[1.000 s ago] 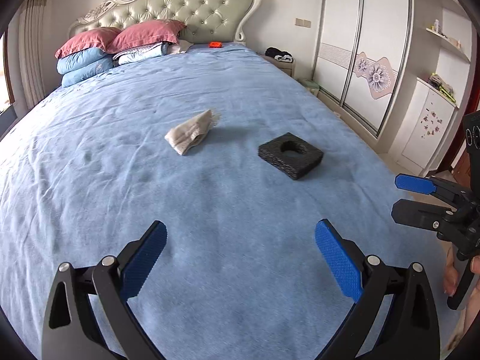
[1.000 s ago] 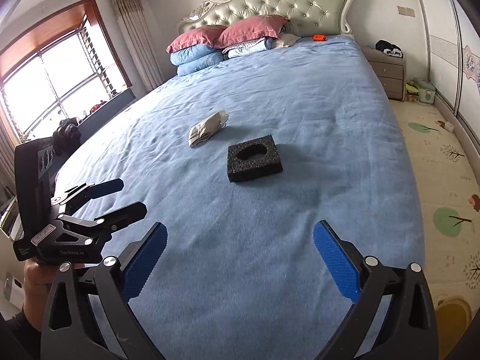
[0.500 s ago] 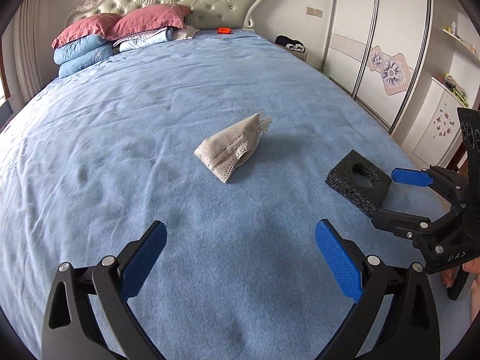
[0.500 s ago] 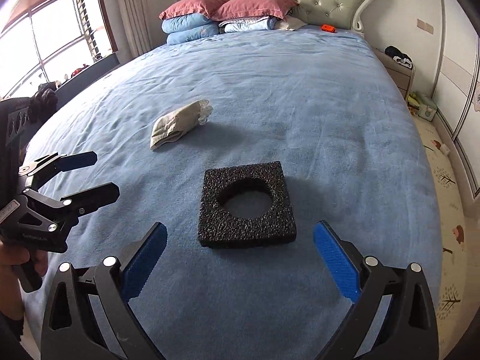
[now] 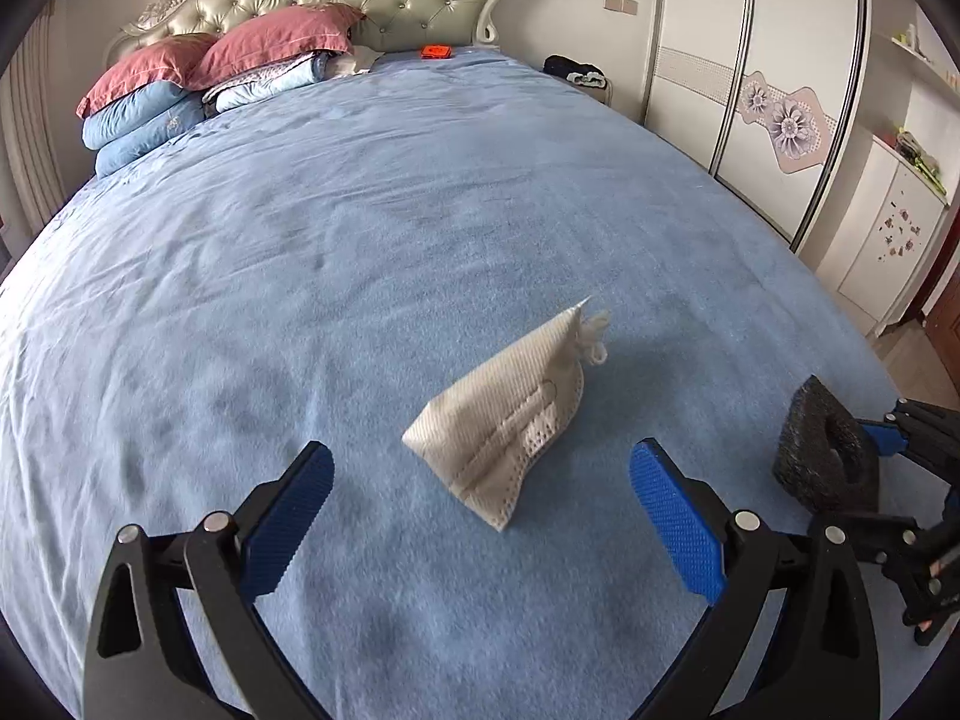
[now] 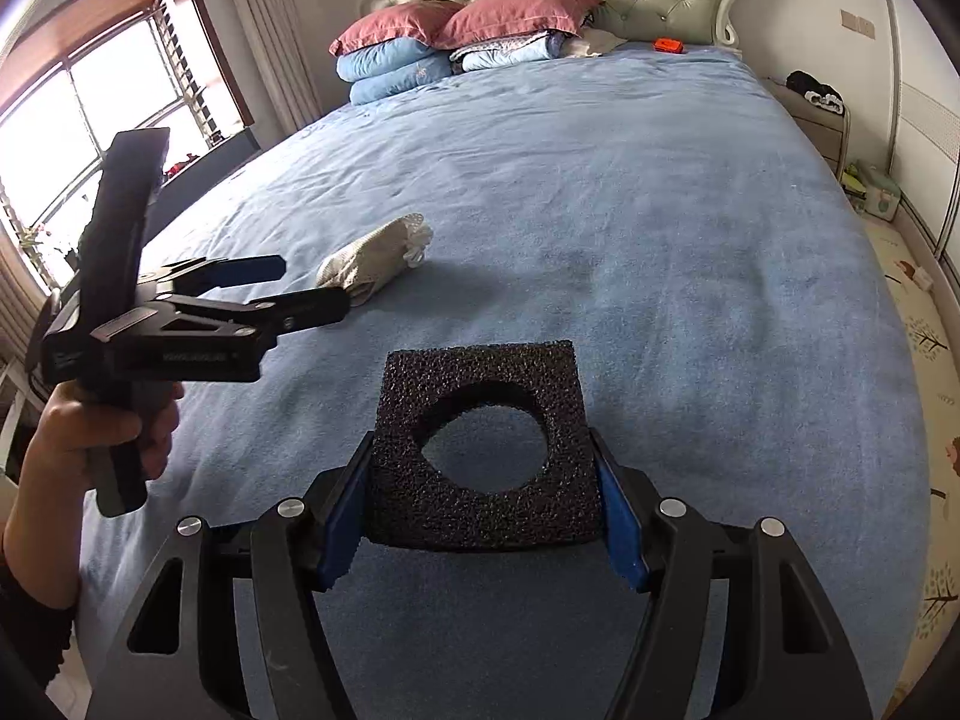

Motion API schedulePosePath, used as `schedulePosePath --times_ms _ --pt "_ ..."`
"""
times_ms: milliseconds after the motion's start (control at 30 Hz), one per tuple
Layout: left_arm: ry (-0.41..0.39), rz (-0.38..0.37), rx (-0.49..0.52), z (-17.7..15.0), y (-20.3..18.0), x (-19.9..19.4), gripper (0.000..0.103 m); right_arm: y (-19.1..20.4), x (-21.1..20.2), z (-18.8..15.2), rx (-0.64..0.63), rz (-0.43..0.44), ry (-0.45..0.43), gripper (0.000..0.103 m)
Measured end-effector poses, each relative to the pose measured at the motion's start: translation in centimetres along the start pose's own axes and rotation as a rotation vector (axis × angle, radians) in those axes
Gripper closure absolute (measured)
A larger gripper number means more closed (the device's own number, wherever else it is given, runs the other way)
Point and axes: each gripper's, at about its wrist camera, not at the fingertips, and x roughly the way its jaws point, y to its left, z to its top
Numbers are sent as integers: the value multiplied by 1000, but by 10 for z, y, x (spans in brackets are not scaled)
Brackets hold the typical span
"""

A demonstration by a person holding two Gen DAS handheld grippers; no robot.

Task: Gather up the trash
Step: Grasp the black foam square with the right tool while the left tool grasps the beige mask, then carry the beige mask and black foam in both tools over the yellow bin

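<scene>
From the left wrist we see our left gripper point(image 5: 480, 510) with its blue pads wide apart, holding nothing. The crumpled white face mask point(image 5: 510, 420) lies on the blue bedspread point(image 5: 360, 240) just ahead, between the line of the two pads. At the right edge the black foam block point(image 5: 825, 456) shows tilted, with the right gripper point(image 5: 888, 468) around it.

From the right wrist, our right gripper point(image 6: 480, 498) is clamped on the black foam block point(image 6: 486, 450), a pad pressing each side, the block's front edge tipped up off the bedspread point(image 6: 660, 210). To the left, the left gripper point(image 6: 288, 288) hovers spread open just beside the face mask point(image 6: 378, 258). Pink pillows point(image 6: 468, 15) sit by the headboard.
</scene>
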Motion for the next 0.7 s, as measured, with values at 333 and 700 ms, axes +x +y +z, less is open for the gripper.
schedulePosePath --times_ms 333,700 --pt "36 25 0 8 -20 26 54 -8 -1 -2 50 57 -8 39" --pt "3 -62 -143 -23 -26 -19 69 -4 -21 -16 66 39 -43 39"
